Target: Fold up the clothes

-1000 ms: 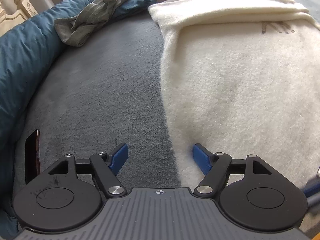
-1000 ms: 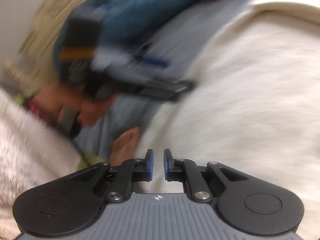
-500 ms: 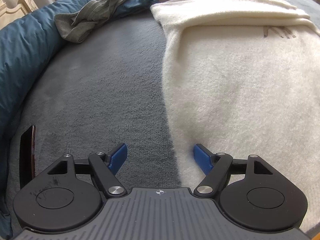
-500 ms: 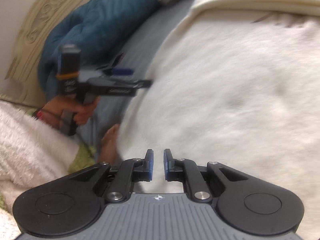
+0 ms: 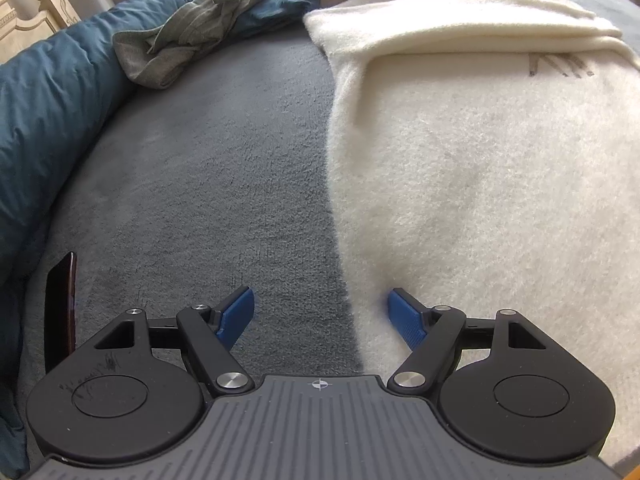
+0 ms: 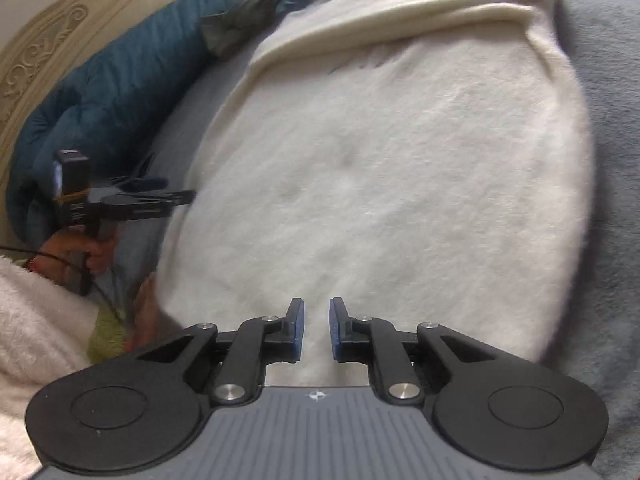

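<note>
Through my left wrist camera, I am holding my left fingers (image 5: 322, 312) spread wide and gripping nothing, straddling the long left edge of the cream fleece garment (image 5: 480, 168) where it meets the grey plush bed cover (image 5: 208, 168). One blue pad is hanging over the grey cover at seven o'clock of that edge, the other over the cream pile at five o'clock; I judge I am placing them this way so that closing would pinch the hem. The garment is lying flat across the bed, filling the frame from three o'clock up to twelve, with a layer already doubled over along its far end, which suggests a first fold is made. A crumpled grey striped cloth (image 5: 180, 48) is lying on the rolled teal duvet (image 5: 48, 112) at eleven o'clock, well apart from my work.

Through my right wrist camera, my right fingers (image 6: 316, 328) are opening from a narrow gap, with nothing between them, above the near edge of the same cream garment. I judge they are readying for the near hem. At nine o'clock my other gripper is waiting at the garment's left edge, below the carved cream headboard (image 6: 60, 40).
</note>
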A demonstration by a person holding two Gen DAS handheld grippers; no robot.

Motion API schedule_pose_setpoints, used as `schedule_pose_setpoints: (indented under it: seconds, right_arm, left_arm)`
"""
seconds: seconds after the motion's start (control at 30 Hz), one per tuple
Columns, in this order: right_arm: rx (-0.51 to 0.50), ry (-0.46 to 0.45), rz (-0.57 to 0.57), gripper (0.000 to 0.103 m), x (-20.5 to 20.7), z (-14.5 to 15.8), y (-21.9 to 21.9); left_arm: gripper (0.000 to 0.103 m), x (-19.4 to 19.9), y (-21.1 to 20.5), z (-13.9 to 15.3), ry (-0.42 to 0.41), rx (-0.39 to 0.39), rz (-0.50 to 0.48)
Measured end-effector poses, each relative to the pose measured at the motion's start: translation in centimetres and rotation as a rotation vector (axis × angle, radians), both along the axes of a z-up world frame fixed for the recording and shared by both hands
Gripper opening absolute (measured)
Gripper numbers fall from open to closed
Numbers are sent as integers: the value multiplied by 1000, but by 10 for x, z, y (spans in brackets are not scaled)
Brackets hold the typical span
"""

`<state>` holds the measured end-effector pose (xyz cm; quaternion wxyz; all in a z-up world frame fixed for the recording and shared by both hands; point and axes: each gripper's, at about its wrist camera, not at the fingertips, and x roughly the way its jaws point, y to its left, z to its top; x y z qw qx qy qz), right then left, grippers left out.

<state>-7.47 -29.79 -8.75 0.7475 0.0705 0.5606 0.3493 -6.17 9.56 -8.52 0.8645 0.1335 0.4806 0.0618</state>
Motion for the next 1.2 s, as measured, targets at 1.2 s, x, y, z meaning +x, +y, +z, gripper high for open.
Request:
schedule_pose_setpoints:
  seconds: [1.2]
  right_arm:
    - [-126, -257, -110, 12, 37, 2, 5]
  left_arm:
    - [74, 5, -52, -12, 57, -337, -286]
